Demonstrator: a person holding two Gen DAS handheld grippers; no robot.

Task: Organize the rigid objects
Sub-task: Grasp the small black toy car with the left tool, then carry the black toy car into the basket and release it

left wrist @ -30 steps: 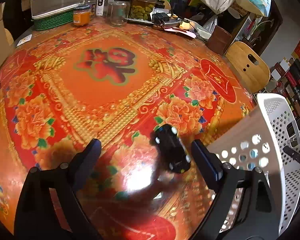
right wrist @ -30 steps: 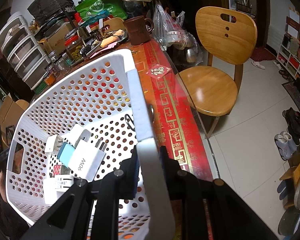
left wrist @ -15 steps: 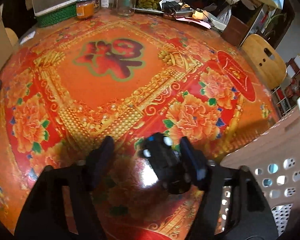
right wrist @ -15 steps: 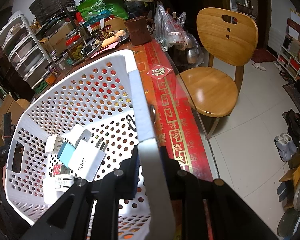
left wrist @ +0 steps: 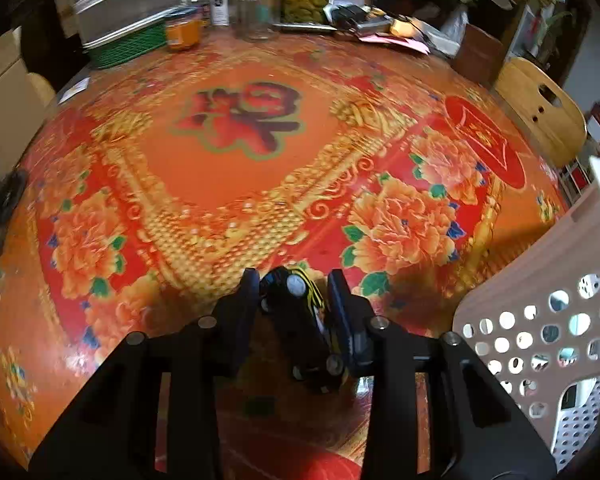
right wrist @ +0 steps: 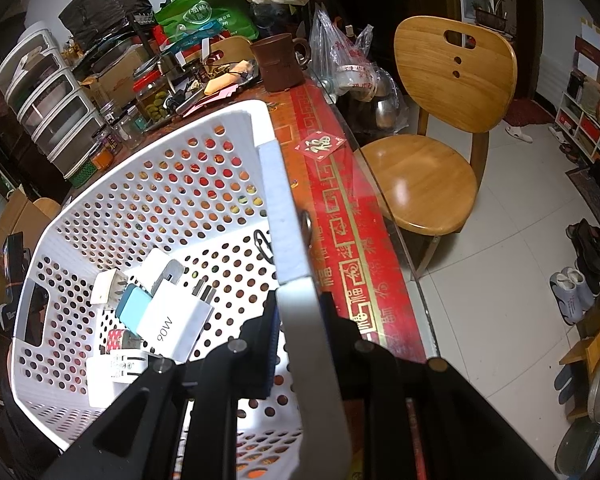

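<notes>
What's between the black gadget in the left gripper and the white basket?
In the left wrist view, only the gripper's right finger and bare floral tablecloth separate the black gadget from the white basket.

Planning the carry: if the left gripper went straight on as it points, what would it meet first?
The left gripper, shut on the black gadget, would likely skim bare tablecloth before the far glass jar; depth is unclear.

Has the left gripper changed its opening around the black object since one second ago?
Yes. The left gripper has closed: its fingers, earlier wide apart on the tablecloth, now press both sides of the black object beside the white basket.
</notes>
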